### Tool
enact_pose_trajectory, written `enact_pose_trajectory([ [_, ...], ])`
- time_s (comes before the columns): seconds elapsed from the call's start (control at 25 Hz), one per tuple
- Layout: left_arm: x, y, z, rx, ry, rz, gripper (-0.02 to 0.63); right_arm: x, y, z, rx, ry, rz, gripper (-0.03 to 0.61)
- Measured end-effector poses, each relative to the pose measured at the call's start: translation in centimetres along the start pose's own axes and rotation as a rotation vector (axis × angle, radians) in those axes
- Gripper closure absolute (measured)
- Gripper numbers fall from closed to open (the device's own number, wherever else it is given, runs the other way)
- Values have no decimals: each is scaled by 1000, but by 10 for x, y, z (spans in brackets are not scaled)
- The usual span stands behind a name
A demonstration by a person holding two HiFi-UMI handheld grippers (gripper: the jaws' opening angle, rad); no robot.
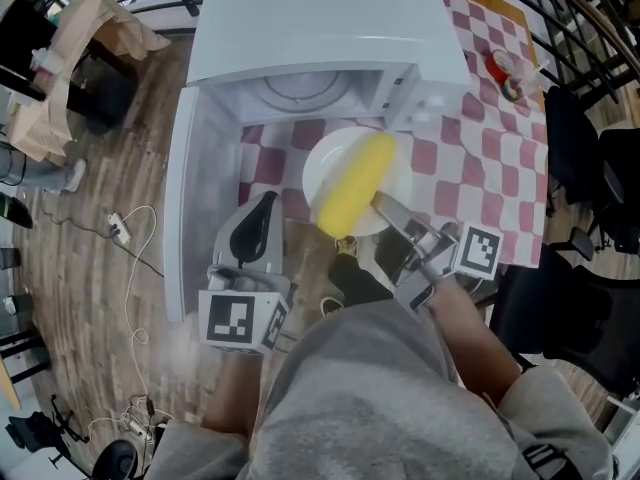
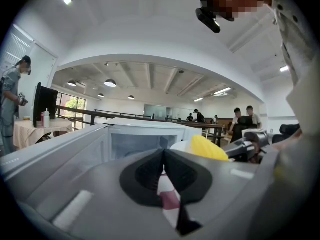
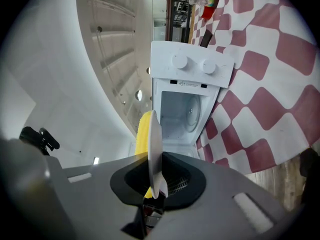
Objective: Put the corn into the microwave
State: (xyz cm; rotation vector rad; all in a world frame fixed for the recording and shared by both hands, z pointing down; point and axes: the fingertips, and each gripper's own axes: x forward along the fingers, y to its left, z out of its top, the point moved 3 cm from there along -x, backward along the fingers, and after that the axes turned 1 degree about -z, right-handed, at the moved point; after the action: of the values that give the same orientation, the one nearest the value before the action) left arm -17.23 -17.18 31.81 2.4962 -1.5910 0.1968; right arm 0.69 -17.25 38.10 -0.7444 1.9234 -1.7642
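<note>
Centre frame: corn [image 1: 355, 183] on a white plate [image 1: 325, 163], held just before the open microwave [image 1: 320, 28], not yet inside | right gripper [image 1: 388, 208] clamped on the white plate's near rim | lower left: left gripper [image 1: 263, 208] pinched closed, empty | left to do: slide it in, let go

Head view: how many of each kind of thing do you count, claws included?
white box-shaped microwave, door open: 1
white round plate: 1
yellow corn cob: 1
grey hand-held claws: 2, the left claw and the right claw
small red-and-white item: 1
Total: 6
</note>
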Motion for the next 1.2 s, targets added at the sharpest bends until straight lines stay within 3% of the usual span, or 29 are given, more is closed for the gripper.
enact_pose_trajectory([
  [0.48, 56, 27, 2, -11, 40, 69, 604, 41, -39, 33, 27, 47, -33, 551],
  [0.88, 86, 39, 5, 15, 59, 114, 604, 92, -65, 66, -16, 4, -17, 551],
  [1.2, 93, 43, 4, 36, 76, 152, 605, 127, -106, 82, 8, -39, -66, 548],
])
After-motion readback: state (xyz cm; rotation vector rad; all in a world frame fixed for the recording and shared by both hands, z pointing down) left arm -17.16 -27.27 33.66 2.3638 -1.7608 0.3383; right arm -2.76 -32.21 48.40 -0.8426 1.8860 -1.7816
